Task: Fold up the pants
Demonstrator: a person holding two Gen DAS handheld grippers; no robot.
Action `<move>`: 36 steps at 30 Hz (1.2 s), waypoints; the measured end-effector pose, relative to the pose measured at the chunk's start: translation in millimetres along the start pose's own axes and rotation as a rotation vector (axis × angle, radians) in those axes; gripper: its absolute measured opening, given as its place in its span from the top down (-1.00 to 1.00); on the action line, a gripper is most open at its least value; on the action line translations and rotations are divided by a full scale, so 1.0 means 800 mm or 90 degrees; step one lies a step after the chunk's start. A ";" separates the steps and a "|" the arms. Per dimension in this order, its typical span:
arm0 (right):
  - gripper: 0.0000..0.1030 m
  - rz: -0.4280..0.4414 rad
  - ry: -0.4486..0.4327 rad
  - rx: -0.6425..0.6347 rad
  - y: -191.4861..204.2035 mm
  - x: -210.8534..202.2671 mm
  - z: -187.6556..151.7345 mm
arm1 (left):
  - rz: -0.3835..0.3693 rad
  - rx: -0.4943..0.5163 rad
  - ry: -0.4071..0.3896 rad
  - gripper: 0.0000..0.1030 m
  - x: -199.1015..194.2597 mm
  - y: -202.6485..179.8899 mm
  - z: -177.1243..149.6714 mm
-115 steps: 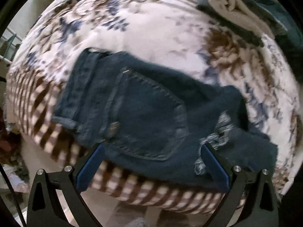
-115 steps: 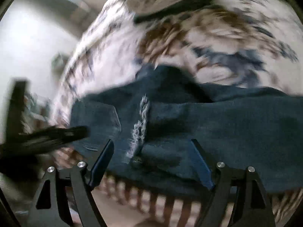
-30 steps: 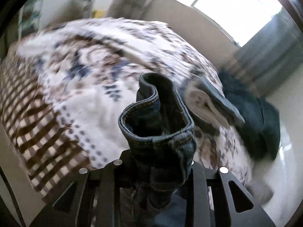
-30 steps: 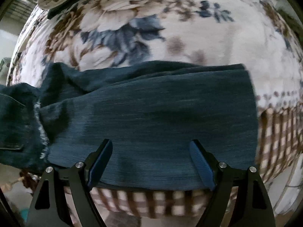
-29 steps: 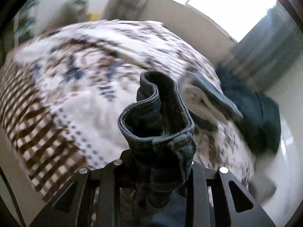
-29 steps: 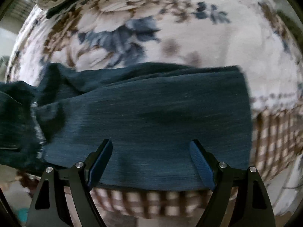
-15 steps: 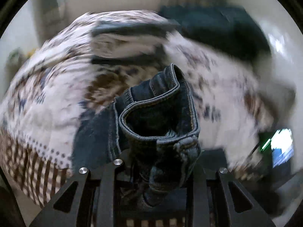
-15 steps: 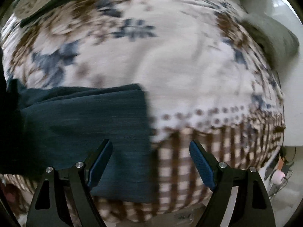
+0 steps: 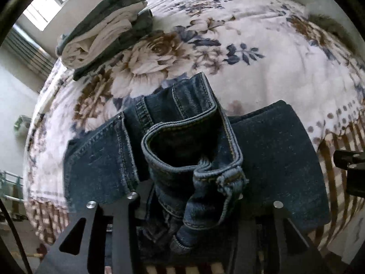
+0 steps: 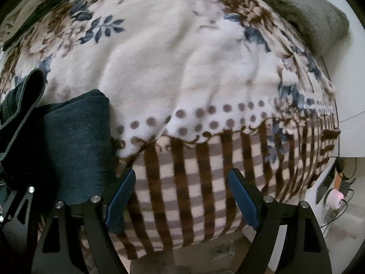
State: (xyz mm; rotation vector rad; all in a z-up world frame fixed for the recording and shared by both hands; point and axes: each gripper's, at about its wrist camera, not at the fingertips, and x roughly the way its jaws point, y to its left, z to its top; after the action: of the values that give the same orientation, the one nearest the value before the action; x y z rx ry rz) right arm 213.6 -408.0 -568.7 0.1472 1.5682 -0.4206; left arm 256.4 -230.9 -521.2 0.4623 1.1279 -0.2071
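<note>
Bed [image 9: 285, 52] under a floral blanket carries the jeans [image 9: 273, 150] at its near edge, doubled over, and folded clothes [image 9: 107, 27] toward its far-left corner. Left gripper [image 9: 182, 207] is clenched on the jeans' waistband; right gripper [image 10: 180, 196] hangs released, just beside the fold.

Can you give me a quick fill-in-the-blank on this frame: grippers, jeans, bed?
1. The left gripper is shut on the ____ of the jeans.
2. The right gripper is ____ and holds nothing.
3. The jeans lie on a ____-patterned blanket.
4. The stack of folded clothes is ____ the jeans.

Missing words: waistband; open; floral; apart from
</note>
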 end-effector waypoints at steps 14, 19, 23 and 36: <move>-0.66 0.184 -0.024 -0.038 0.062 -0.064 0.033 | -0.017 -0.154 0.004 -0.91 -0.084 0.107 -0.018; -0.66 0.301 0.002 -0.015 0.102 -0.061 0.045 | 0.036 -0.209 0.026 -0.91 -0.069 0.180 -0.043; -0.66 0.330 0.073 -0.020 0.140 -0.011 0.050 | 0.086 -0.243 0.072 -0.91 -0.037 0.225 -0.065; 0.80 0.315 -0.017 -0.125 0.165 -0.065 0.025 | 0.098 -0.297 0.113 -0.91 -0.017 0.269 -0.086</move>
State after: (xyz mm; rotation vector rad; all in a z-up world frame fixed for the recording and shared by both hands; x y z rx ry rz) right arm 280.7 -285.0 -540.3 0.3650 1.4763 0.1186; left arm 277.4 -9.3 -478.7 0.1502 1.2625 0.2348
